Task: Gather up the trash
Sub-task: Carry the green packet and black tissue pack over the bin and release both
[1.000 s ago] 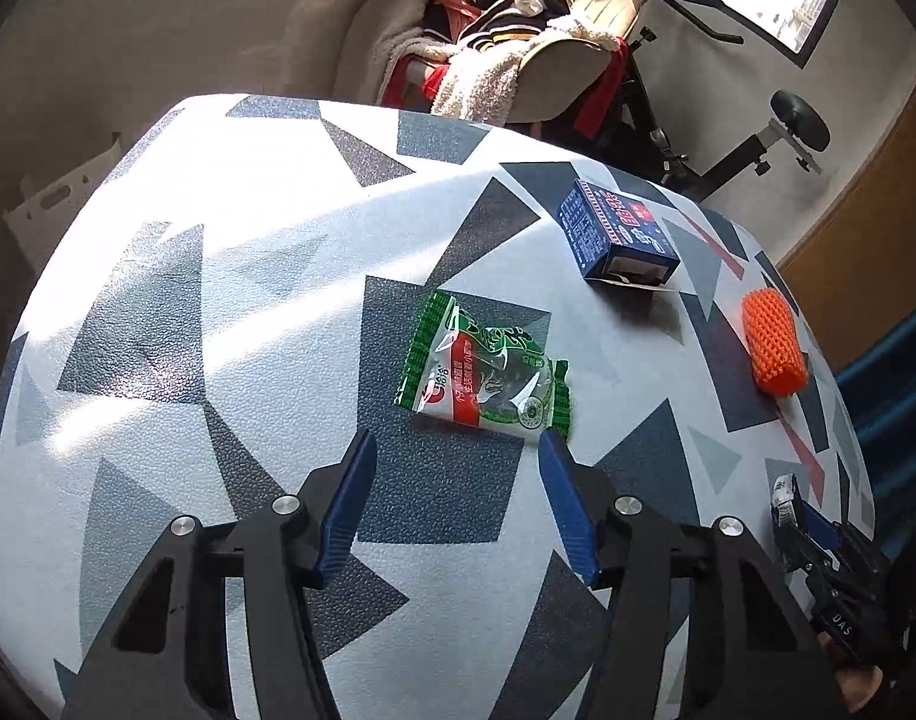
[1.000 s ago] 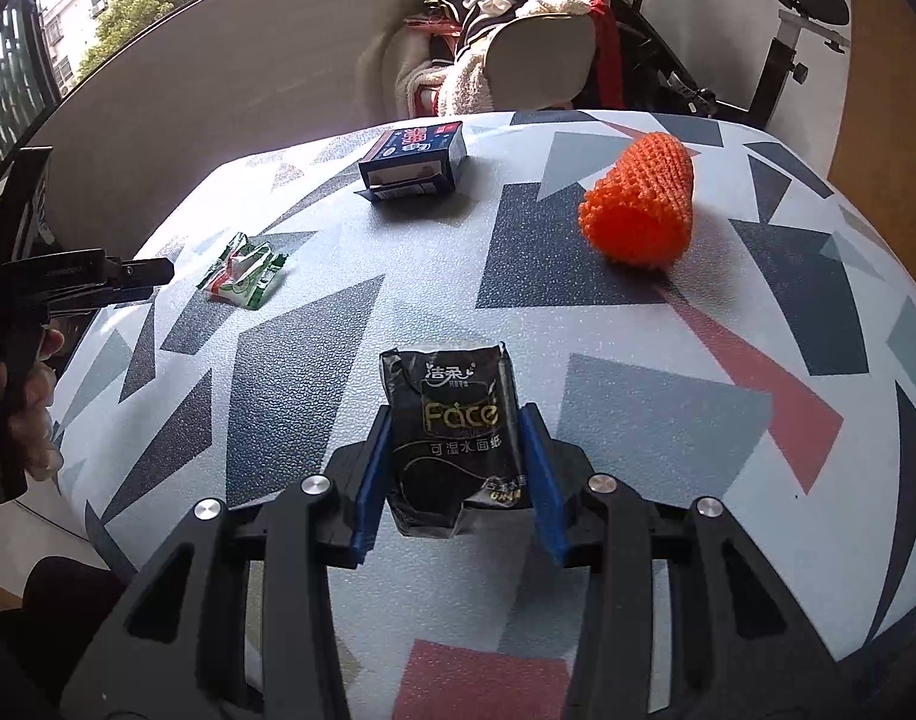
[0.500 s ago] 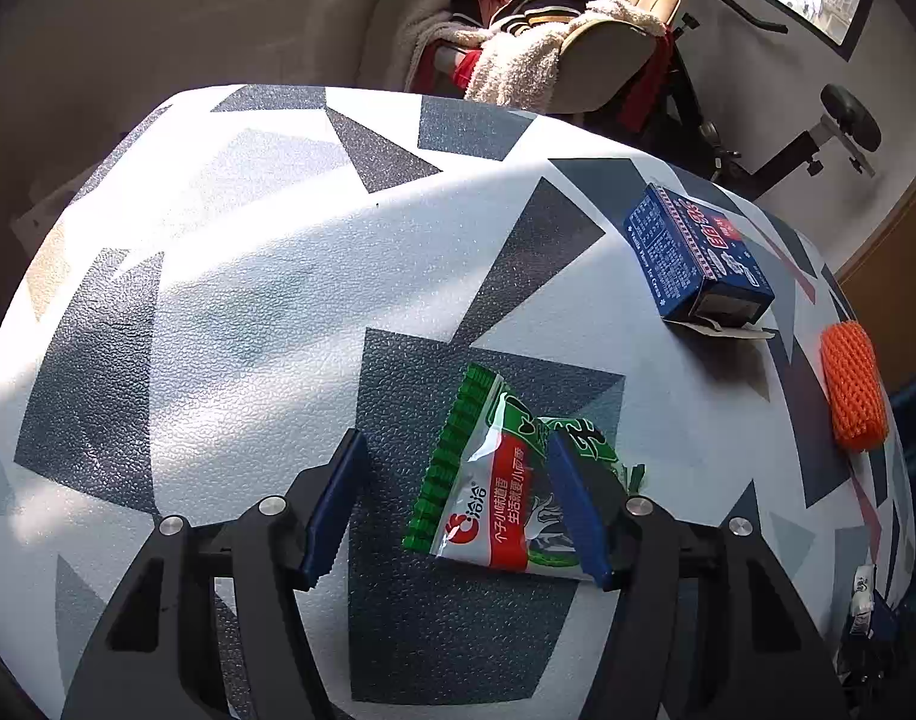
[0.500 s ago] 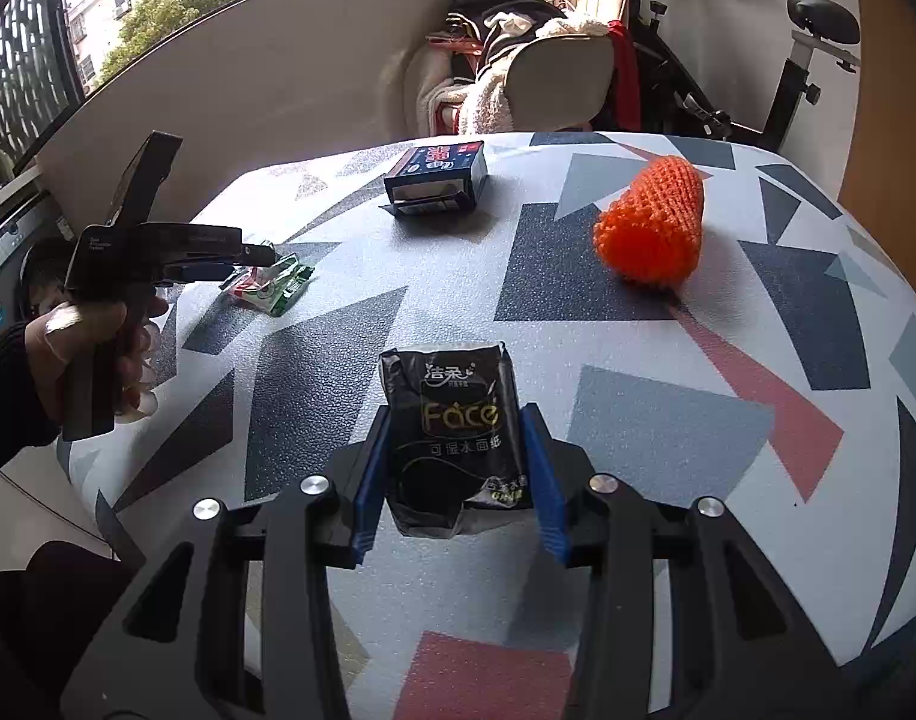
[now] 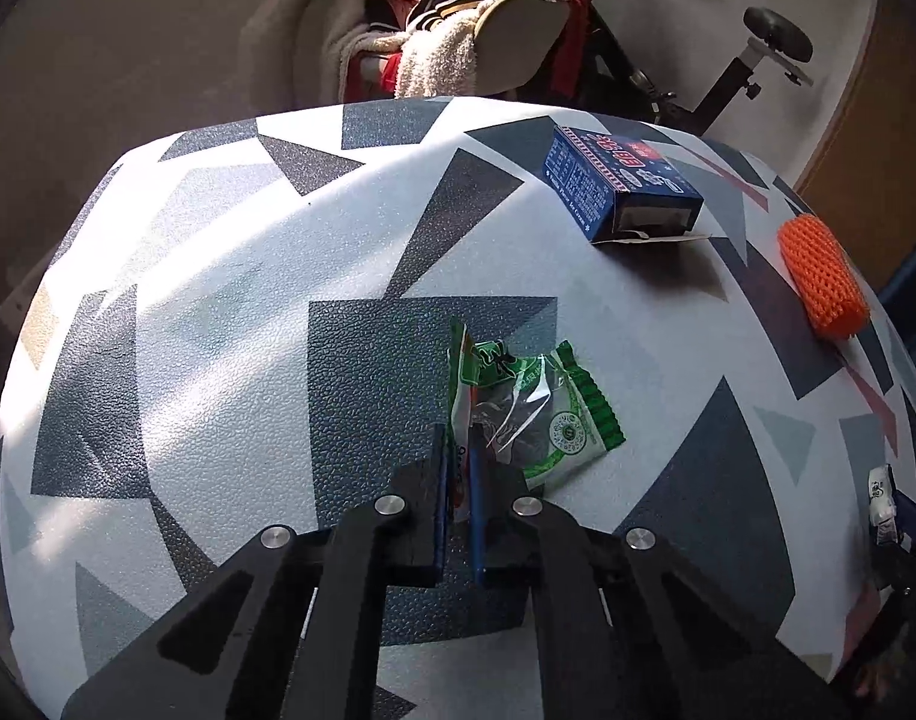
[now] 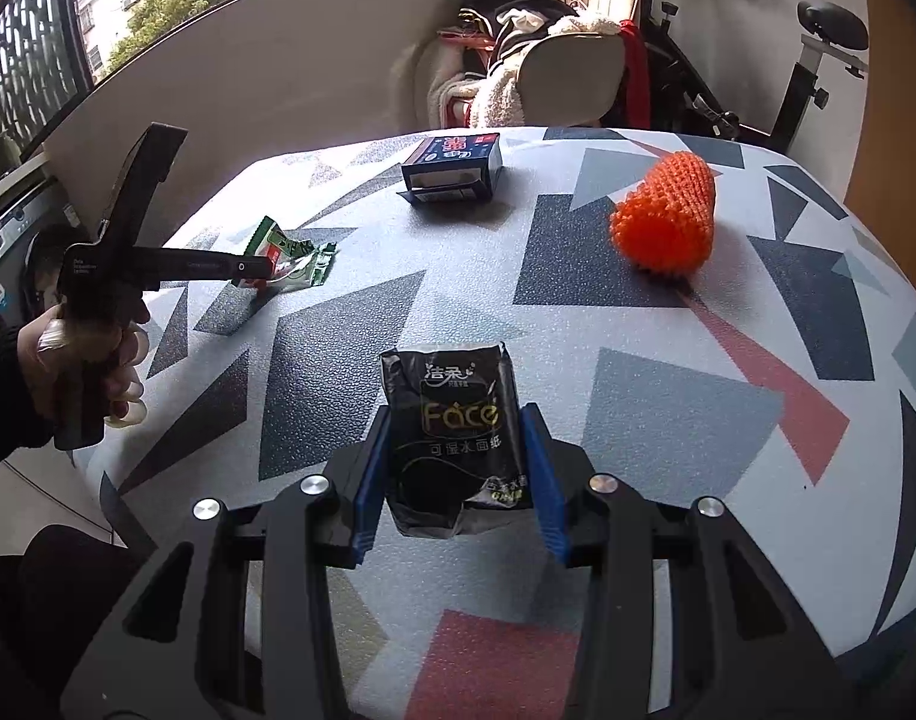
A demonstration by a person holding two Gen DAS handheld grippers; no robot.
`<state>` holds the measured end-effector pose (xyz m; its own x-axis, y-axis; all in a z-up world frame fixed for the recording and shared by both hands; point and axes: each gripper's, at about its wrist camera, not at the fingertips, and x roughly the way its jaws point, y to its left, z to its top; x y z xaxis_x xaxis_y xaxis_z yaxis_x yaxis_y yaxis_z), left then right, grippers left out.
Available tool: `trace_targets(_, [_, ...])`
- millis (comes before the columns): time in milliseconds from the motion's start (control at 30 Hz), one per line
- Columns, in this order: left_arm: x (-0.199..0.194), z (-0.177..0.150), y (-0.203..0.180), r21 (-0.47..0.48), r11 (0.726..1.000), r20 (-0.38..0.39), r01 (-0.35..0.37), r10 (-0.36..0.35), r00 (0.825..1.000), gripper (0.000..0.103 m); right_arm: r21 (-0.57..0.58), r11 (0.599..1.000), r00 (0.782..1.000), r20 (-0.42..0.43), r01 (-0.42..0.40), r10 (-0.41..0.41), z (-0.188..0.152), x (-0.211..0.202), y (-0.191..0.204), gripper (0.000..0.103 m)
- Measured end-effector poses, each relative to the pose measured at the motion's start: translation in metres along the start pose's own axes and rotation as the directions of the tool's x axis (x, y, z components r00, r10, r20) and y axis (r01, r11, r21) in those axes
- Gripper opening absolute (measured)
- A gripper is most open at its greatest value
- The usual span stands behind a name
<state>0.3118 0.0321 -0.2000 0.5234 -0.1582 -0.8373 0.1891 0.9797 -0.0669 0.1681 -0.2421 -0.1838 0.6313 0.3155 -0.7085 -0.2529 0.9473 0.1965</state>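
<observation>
Left claw (image 5: pixel 458 468) newly clamped on green wrapper (image 5: pixel 530 402)'s edge

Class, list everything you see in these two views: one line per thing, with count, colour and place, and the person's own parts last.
green wrapper: one, green and red, near table edge, pinched by left gripper
black tissue pack: one, black, between right gripper's jaws
blue box: one, dark blue, far side of table
orange foam net: one, orange, right of box
table: one, white with grey and red patches
chair: one, cream, behind table, piled with clothes
exercise bike: one, black, far right
left gripper: one, black, shut on wrapper
right gripper: one, black
hand: one, holding left gripper
</observation>
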Motion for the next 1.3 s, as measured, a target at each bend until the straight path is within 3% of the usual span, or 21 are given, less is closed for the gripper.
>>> trace_targets(267, [-0.07, -0.032, -0.008, 0.026, 0.991, 0.077, 0.134, -0.136, 0.988, 0.003, -0.002, 1.0, 1.0, 0.017, -0.004, 0.004, -0.004, -0.025, 0.007, 0.044])
trace_targets(367, [-0.102, -0.055, -0.014, 0.046, 0.98, 0.096, 0.193, -0.196, 0.976, 0.003, 0.0, 1.0, 0.999, 0.03, -0.011, 0.011, -0.007, -0.037, 0.009, 0.044])
trace_targets(667, [-0.177, -0.132, -0.042, 0.122, 0.954, 0.108, 0.274, -0.287, 0.952, 0.003, 0.004, 0.999, 0.998, 0.046, -0.038, 0.038, -0.018, -0.065, 0.023, 0.044])
trace_targets(1067, [-0.195, -0.209, -0.063, 0.113, 0.936, 0.053, 0.333, -0.34, 0.939, 0.003, -0.036, 0.998, 0.997, 0.058, -0.054, 0.056, -0.034, -0.096, 0.04, 0.045])
trace_targets(1300, [-0.185, -0.237, -0.08, 0.141, 0.939, 0.005, 0.314, -0.317, 0.948, 0.003, -0.024, 0.999, 0.998, 0.042, -0.043, 0.044, -0.046, -0.101, 0.035, 0.045])
